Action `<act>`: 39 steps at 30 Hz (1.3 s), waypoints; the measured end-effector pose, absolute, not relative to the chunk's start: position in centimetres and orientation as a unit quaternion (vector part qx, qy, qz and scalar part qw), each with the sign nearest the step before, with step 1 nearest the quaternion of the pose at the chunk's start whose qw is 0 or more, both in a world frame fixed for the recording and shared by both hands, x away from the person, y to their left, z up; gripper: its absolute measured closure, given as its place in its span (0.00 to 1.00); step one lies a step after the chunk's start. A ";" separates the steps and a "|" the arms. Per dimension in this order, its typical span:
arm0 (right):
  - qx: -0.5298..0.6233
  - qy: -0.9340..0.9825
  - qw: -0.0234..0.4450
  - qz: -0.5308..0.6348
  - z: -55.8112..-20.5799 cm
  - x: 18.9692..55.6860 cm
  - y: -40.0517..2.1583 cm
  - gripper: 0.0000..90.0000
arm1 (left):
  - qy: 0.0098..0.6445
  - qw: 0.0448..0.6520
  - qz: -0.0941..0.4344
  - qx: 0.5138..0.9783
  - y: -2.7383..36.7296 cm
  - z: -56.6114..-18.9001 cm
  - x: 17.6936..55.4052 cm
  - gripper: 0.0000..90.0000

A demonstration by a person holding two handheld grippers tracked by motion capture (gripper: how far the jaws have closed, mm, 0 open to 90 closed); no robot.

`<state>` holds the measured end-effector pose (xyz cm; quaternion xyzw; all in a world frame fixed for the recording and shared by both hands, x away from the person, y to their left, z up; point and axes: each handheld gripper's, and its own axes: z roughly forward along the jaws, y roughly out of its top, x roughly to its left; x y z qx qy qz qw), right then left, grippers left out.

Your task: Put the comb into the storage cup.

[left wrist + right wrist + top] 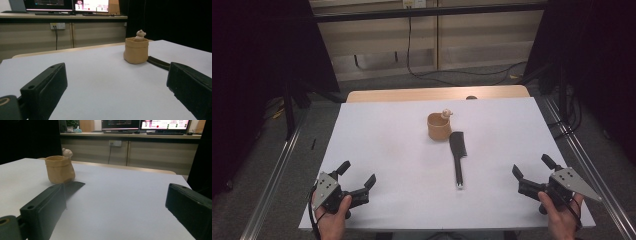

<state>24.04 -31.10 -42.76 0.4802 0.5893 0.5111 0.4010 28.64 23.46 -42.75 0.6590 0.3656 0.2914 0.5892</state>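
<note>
Both grippers rest at the near edge of the white table [377, 150], jaws spread wide and nothing between them: the left gripper [357, 175] at the near left corner, the right gripper [532, 170] at the near right. Between them and farther in lies a black comb [457, 155], its long axis running almost straight away from the person, handle end nearest, toothed head just beside a tan pot [439, 126] with a small bear figure [446, 114] on its rim. From the right gripper the comb lies ahead and to the left, and its handle looks somewhat closer to that hand than to the left one, so I judge the right better placed to reach it. Around the table stand dark curtains, and beyond it a long bench with lit monitors [165, 124]
</note>
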 end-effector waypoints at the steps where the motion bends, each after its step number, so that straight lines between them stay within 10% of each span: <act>1: 0.480 0.589 0.402 0.511 -42.8 24.1 -31.1 0.03 | 0.366 0.589 0.291 0.659 23.5 -42.8 28.6 0.04; 39: 0.445 0.650 0.343 0.512 -43.1 24.8 -27.7 0.00 | 0.365 0.585 0.283 0.666 23.4 -42.8 28.5 0.04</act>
